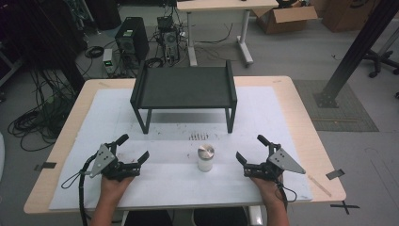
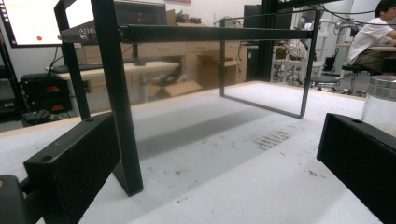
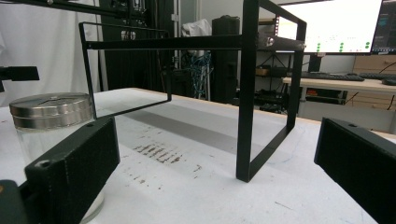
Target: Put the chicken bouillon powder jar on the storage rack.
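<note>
The glass jar with a metal lid stands upright on the white mat, between the two grippers and apart from both, in front of the black shelf rack. The left gripper rests low at the jar's left, jaws spread wide and holding nothing. The right gripper sits at the jar's right, jaws likewise spread, nothing between them.

The high view gives the full layout: rack centred toward the far side of the table, dark scuff marks on the mat between rack and jar, bare mat on both flanks.

The left gripper view adds the rack's near leg standing close ahead of its left-hand jaw, with the jar at the right edge behind the other jaw, and a seated person in the background.

The right gripper view shows the jar just behind its left-hand jaw, a rack leg ahead at centre, and a lit monitor beyond.

Open mat lies under the rack between its legs.
</note>
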Tool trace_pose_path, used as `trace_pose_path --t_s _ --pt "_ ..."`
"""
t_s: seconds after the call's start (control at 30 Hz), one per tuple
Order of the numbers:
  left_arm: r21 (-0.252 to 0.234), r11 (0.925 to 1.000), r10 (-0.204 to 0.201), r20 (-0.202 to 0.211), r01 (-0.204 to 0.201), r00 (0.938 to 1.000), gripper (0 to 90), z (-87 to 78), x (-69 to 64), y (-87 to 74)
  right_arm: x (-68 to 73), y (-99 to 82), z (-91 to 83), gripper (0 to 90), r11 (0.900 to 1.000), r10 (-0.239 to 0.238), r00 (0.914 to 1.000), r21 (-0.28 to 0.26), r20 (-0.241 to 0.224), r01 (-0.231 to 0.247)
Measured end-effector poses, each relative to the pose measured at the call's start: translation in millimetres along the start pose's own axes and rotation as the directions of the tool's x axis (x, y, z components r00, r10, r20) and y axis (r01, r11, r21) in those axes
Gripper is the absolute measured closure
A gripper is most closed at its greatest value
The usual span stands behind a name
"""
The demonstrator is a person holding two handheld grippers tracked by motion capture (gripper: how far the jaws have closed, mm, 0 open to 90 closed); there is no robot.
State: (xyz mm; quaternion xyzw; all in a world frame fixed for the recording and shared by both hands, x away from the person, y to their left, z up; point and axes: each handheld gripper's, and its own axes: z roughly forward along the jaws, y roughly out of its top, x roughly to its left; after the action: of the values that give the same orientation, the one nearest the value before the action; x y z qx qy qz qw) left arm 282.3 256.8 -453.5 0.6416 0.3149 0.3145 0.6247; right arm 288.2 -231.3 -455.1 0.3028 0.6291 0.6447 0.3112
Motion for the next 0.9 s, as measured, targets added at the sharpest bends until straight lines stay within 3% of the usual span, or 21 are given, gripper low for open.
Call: trace_pose_path --t_s 0.5,0.9 --pt "-0.001 1.0 0.002 0.0 -0.002 1.0 0.2 0.1 -0.3 0.1 0.5 -0.2 -1.5 0.0 0.9998 -0.01 0.9999 -0.018 -0.014 0.01" --pt "-0.001 1.0 0.002 0.0 -0.002 1.0 0.3 0.1 -0.1 0.1 -2.9 2.3 -0.1 0.0 0.9989 0.045 0.9969 -0.013 -0.065 -0.046"
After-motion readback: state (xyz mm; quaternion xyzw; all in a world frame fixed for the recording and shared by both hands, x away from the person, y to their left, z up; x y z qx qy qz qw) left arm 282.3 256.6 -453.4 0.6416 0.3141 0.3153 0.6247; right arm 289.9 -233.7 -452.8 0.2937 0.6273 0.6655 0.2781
